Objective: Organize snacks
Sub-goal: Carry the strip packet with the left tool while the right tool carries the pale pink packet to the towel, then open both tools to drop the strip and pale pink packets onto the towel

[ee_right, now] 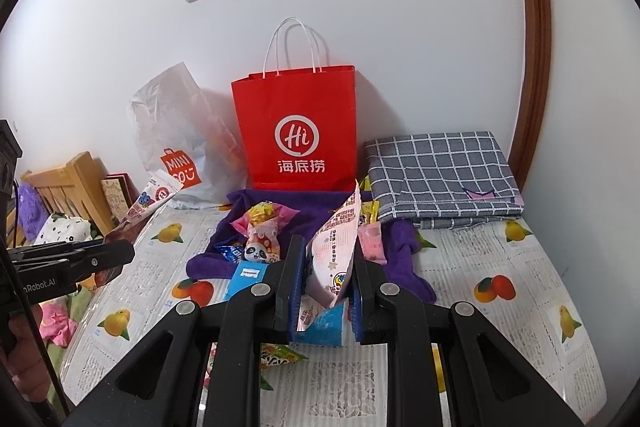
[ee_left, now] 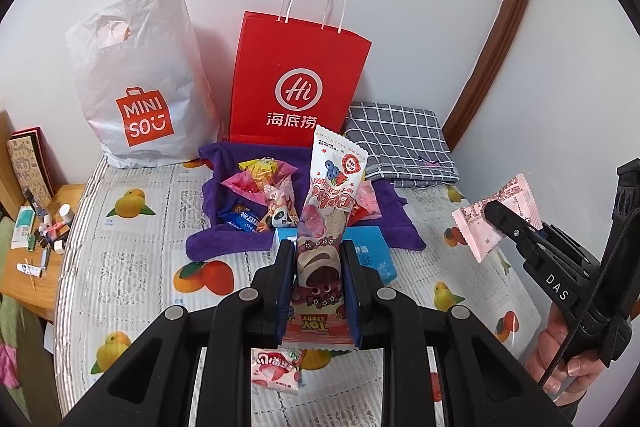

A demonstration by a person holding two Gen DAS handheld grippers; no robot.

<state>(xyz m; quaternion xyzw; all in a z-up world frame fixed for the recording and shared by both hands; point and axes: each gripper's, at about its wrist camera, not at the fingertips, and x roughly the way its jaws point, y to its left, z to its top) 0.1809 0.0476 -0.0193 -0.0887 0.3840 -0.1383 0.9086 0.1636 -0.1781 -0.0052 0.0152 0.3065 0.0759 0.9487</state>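
Snacks are lying mostly on the purple towel [ee_left: 224,247] spread over the fruit-print bed cover [ee_left: 132,259]; a panda packet [ee_left: 276,219], a blue packet [ee_left: 240,221] and a yellow-and-pink sweet bundle [ee_left: 260,173] are sitting on the towel, with a pale blue box [ee_left: 372,251] at its near edge; the left gripper [ee_left: 317,259] is pinching a tall Toy Story snack packet [ee_left: 336,179] between its blue pads, jaws pressed against the wrapper, packet standing upright above the towel; the right gripper [ee_right: 326,275] is clamping a pink-and-white printed packet [ee_right: 340,239] the same way, its top leaning to the right; both are being held off the bed; a small strawberry sweet packet [ee_left: 276,371] is lying on the cover beneath the left gripper; a red paper bag [ee_right: 300,131] is standing upright against the wall just behind the towel, a white Miniso plastic bag [ee_left: 140,87] beside it on the left, a folded grey checked cloth [ee_right: 444,179] on the right; a person's hand [ee_left: 568,359] is gripping the right tool's handle.
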